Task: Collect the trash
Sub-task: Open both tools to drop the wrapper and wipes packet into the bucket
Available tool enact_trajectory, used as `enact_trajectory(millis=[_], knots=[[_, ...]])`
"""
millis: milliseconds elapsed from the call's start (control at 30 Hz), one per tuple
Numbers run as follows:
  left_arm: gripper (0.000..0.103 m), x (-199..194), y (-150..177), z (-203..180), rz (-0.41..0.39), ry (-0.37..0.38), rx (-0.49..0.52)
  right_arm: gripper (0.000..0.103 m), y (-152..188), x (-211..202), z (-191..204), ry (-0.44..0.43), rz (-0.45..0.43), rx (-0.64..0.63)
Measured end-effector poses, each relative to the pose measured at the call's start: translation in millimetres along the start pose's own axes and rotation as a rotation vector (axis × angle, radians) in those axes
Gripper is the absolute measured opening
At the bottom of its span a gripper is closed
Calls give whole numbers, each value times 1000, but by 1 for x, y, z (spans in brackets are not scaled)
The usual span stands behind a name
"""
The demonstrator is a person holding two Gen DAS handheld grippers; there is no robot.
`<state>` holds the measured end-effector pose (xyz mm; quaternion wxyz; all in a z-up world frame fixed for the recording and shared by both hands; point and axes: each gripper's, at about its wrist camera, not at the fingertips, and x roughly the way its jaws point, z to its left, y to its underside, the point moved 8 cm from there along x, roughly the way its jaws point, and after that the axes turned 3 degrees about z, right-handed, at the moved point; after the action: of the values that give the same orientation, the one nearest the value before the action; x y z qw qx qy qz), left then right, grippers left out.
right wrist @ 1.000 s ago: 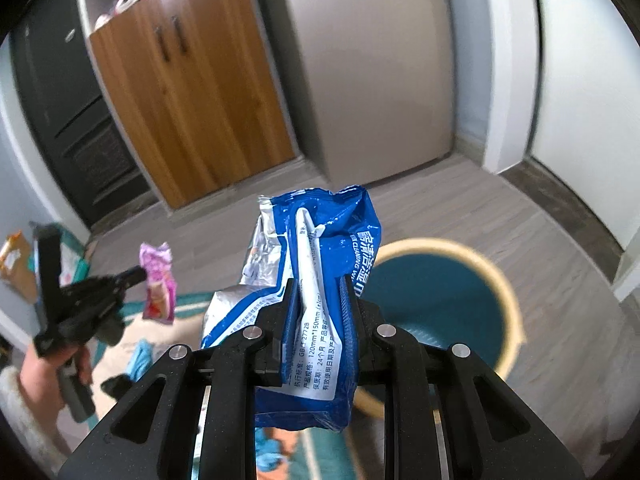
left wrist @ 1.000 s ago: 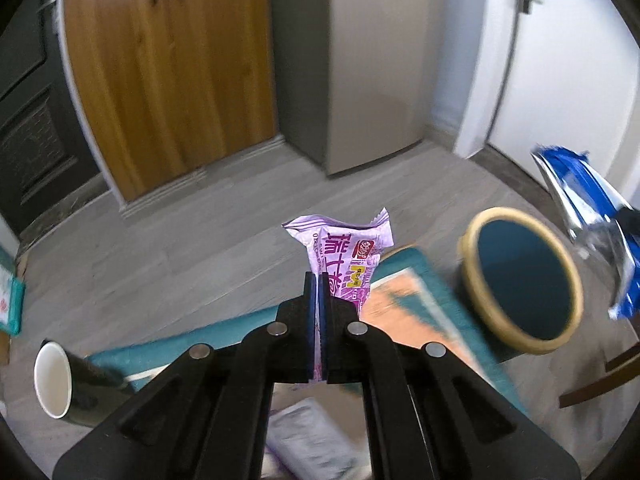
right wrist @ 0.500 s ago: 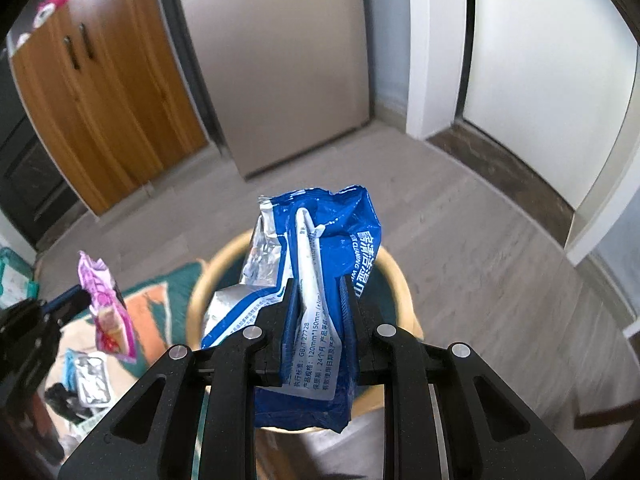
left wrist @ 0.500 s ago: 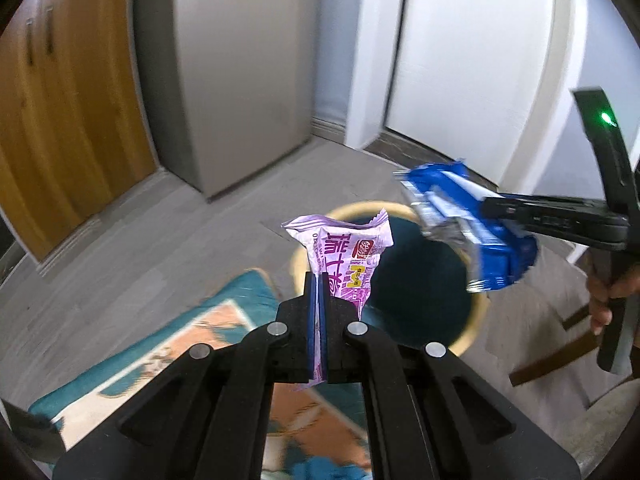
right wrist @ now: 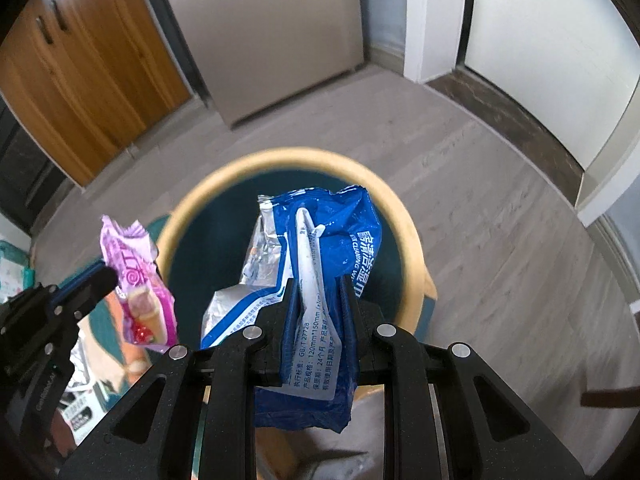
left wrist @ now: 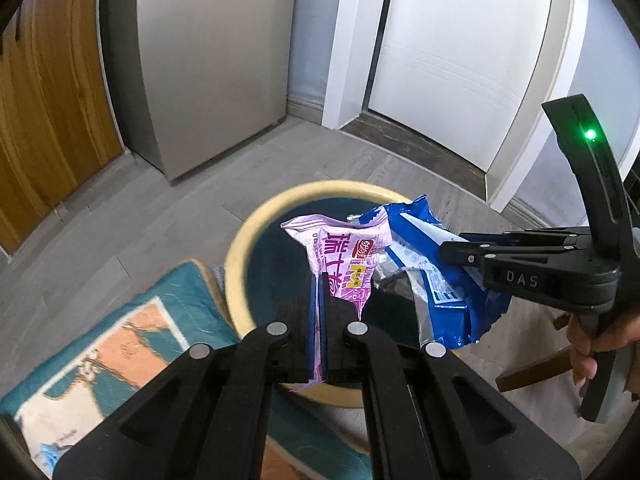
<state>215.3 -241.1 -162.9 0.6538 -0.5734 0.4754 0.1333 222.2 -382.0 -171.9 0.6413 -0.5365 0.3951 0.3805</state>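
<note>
Both grippers are now brought over the bin (left wrist: 240, 240): the left gripper (left wrist: 319, 300) is clamped on the pink wrapper (left wrist: 340, 252), the right gripper (right wrist: 318, 312) on the blue bag (right wrist: 340, 240). Released so near the rim, the light wrapper may be caught on the bag or dropped onto the rug (left wrist: 120, 340).

Two grippers (left wrist: 319, 280) (right wrist: 318, 286) and two wrappers — one purple wrapper (left wrist: 344, 256), one blue wrapper (right wrist: 320, 248) — plus one bin (left wrist: 256, 232) and one rug (left wrist: 120, 344).

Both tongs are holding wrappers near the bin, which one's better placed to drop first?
Probably the right. Its tongs hold the blue wrapper over the middle of the bin; the left tongs' pink wrapper hangs nearer the rim.
</note>
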Motion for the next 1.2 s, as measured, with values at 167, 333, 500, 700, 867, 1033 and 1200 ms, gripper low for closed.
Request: enact_trajectory(millis=[167, 333, 500, 700, 867, 1033, 1200], knots=[[1, 19, 9, -3, 47, 21, -16, 25, 6, 9, 2, 29, 31, -22], [3, 24, 11, 2, 59, 16, -24, 32, 4, 9, 3, 38, 12, -40], [24, 22, 10, 10, 56, 14, -58, 39, 3, 6, 1, 46, -5, -44], [32, 15, 8, 15, 45, 1, -70, 51, -2, 1, 3, 42, -28, -28], [57, -8, 4, 22, -4, -23, -69, 68, -9, -12, 11, 28, -76, -36], [89, -39, 0, 33, -65, -68, -72, 91, -15, -39, 22, 0, -168, -42], [97, -85, -2, 46, -176, -124, -79, 97, -16, -74, 35, 0, -282, -50]])
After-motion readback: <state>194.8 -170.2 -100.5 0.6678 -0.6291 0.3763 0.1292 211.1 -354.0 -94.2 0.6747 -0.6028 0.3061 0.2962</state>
